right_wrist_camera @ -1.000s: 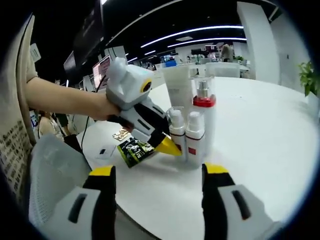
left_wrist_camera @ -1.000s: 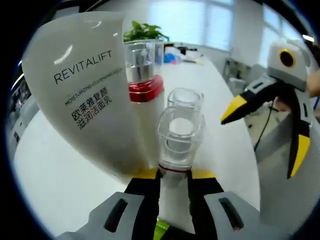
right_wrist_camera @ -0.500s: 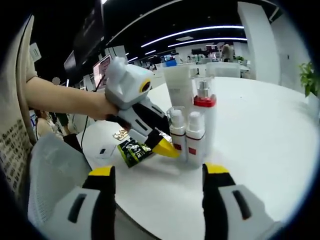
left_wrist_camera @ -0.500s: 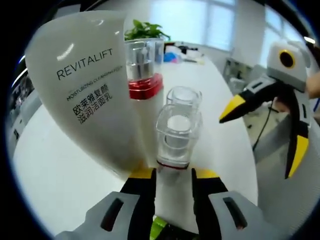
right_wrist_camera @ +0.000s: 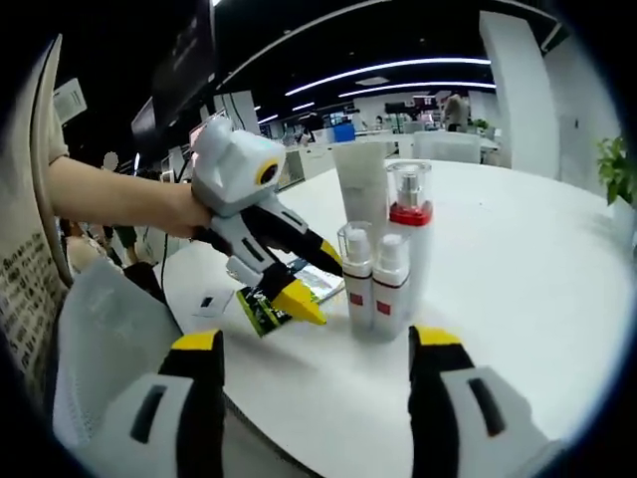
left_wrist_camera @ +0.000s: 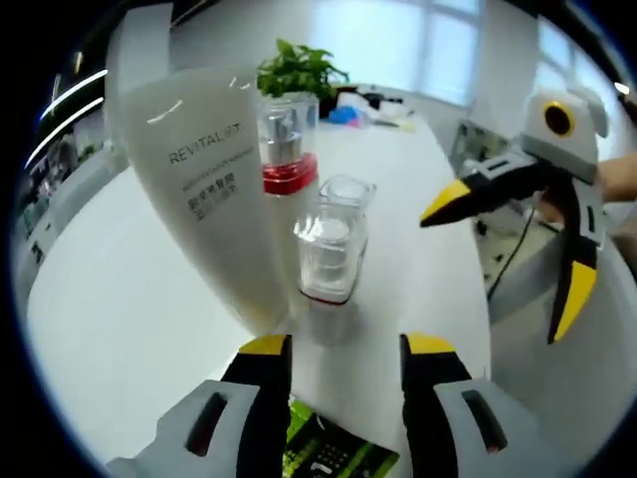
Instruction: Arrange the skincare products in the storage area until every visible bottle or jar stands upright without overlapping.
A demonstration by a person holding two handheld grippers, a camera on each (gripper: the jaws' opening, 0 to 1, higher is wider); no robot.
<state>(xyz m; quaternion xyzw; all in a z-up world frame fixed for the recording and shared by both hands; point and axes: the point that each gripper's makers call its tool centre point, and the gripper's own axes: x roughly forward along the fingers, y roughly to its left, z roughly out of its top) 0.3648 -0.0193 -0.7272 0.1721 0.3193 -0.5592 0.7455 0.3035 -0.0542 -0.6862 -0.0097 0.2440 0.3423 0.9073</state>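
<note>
Four skincare items stand upright in a tight cluster on the white round table (right_wrist_camera: 518,299): a tall white Revitalift tube (left_wrist_camera: 204,189) (right_wrist_camera: 360,189), a pump bottle with a red collar (left_wrist_camera: 284,149) (right_wrist_camera: 408,214), and two small clear-capped bottles with red bands (left_wrist_camera: 323,259) (left_wrist_camera: 345,194) (right_wrist_camera: 356,264) (right_wrist_camera: 390,281). My left gripper (left_wrist_camera: 343,349) (right_wrist_camera: 314,281) is open, a short way back from the nearest small bottle, with nothing between its jaws. My right gripper (right_wrist_camera: 317,344) (left_wrist_camera: 508,254) hangs open off to the side of the cluster, holding nothing.
A green packet (left_wrist_camera: 328,453) (right_wrist_camera: 261,307) lies flat on the table under the left gripper. A person's arm (right_wrist_camera: 109,194) holds that gripper. A grey chair (right_wrist_camera: 100,329) stands by the table edge. A potted plant (left_wrist_camera: 299,68) sits at the far end.
My left gripper has let go of the small bottle, opened, and pulled back from it. The bottle stays standing by the others. The right gripper has barely moved.
</note>
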